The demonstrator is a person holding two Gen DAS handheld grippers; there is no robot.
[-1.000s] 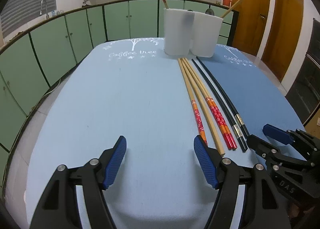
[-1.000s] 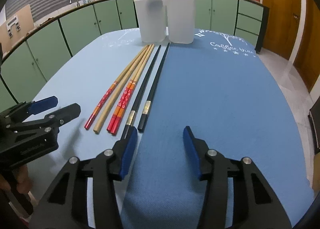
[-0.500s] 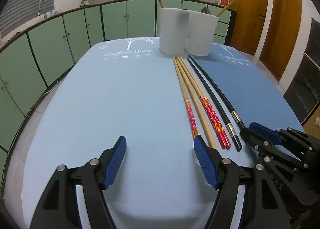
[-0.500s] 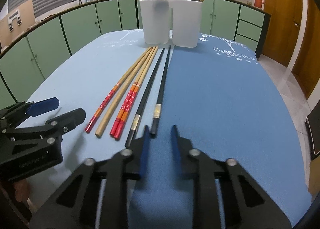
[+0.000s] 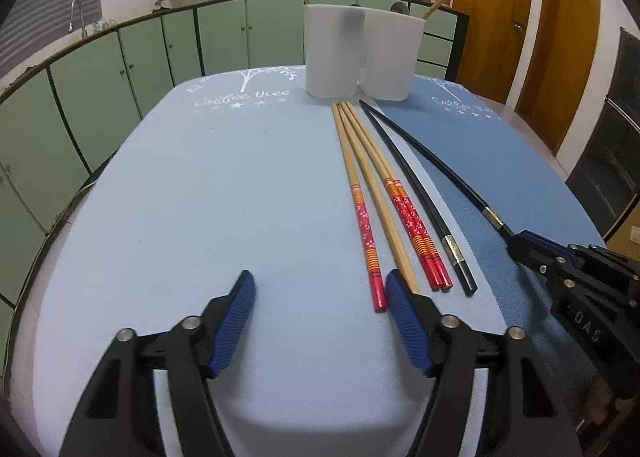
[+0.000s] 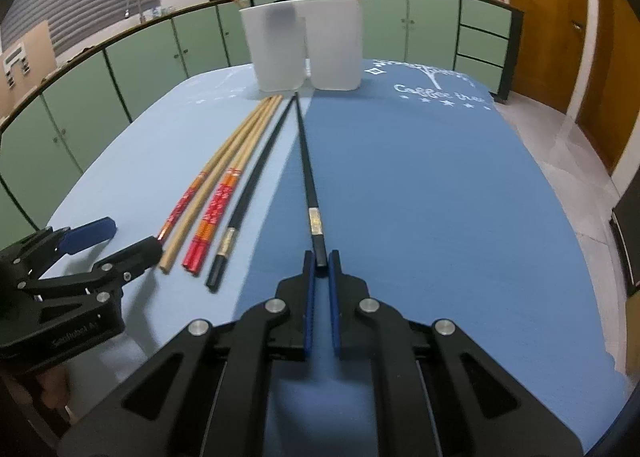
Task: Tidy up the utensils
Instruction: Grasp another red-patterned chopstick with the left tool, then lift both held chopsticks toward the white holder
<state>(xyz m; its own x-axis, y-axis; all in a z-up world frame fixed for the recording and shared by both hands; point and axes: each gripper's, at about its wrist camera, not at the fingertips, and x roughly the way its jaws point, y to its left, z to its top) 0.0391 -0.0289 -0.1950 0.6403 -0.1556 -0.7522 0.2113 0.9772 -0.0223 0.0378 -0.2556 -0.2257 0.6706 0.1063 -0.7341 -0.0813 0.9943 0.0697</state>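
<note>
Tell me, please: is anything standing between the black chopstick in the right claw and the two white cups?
Nothing visible does. The right claw grips the black chopstick, whose tip points at the white cups; the other chopsticks lie beside it.

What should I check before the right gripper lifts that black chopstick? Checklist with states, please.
1. Right gripper shut on the black chopstick at its butt end: ok.
2. Only one stick between the pads; second black chopstick lies apart: ok.
3. Chopstick tip off the cloth: cannot tell.
4. Left gripper clear of the grip; jaws closing, nothing between them: ok.
5. White cups upright, one stick in each: ok.
6. Which cup takes black sticks: cannot tell.
</note>
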